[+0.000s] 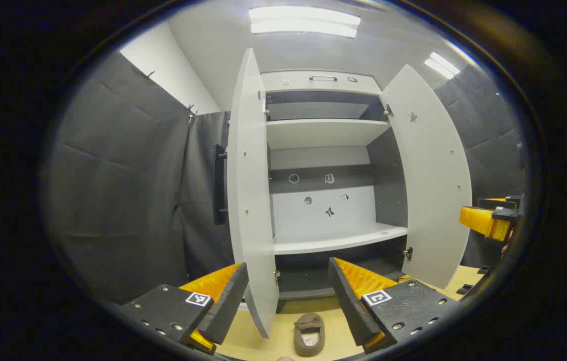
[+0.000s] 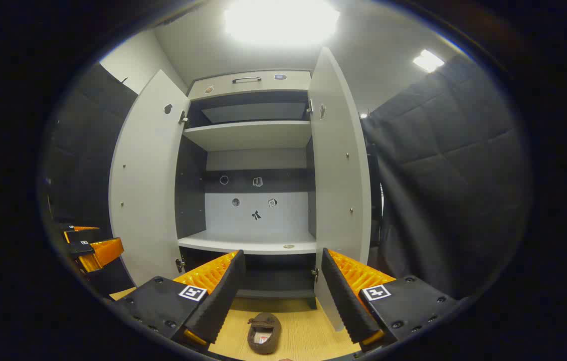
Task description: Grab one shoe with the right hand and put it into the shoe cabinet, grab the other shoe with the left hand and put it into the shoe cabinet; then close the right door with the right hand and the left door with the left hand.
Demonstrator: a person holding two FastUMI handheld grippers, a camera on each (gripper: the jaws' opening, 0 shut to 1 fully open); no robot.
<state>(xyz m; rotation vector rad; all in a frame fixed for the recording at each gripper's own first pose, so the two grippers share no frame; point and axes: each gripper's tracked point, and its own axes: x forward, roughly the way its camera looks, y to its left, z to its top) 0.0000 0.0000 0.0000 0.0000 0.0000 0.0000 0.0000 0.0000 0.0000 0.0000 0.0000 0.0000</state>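
Left gripper view looks straight into the shoe cabinet (image 1: 323, 135), which stands with both doors swung out. The left door (image 1: 248, 190) is seen nearly edge-on, and the right door (image 1: 428, 175) angles away to the side. Inside, the upper shelf (image 1: 326, 131) and the lower shelf (image 1: 338, 239) are bare. The left gripper (image 1: 288, 301) is spread wide with nothing between its fingers. Below it, on the wooden floor (image 1: 268, 346), a brown shoe (image 1: 309, 333) lies just in front of the cabinet base, near the bottom edge of the left door, its opening facing up. At the far right edge, part of the right gripper (image 1: 489, 220) is visible; from here I cannot tell how its jaws stand.

In the right gripper view the cabinet (image 2: 248, 85) again stands open, the left door (image 2: 145, 185) and right door (image 2: 338, 185) both turned outward. The right gripper (image 2: 280, 296) is also wide apart and holds nothing. A brown shoe (image 2: 264, 332) lies on the floor (image 2: 308, 336) between its fingers in the picture, well below them, in front of the cabinet. The left gripper (image 2: 90, 248) appears at the left edge, beside the left door.
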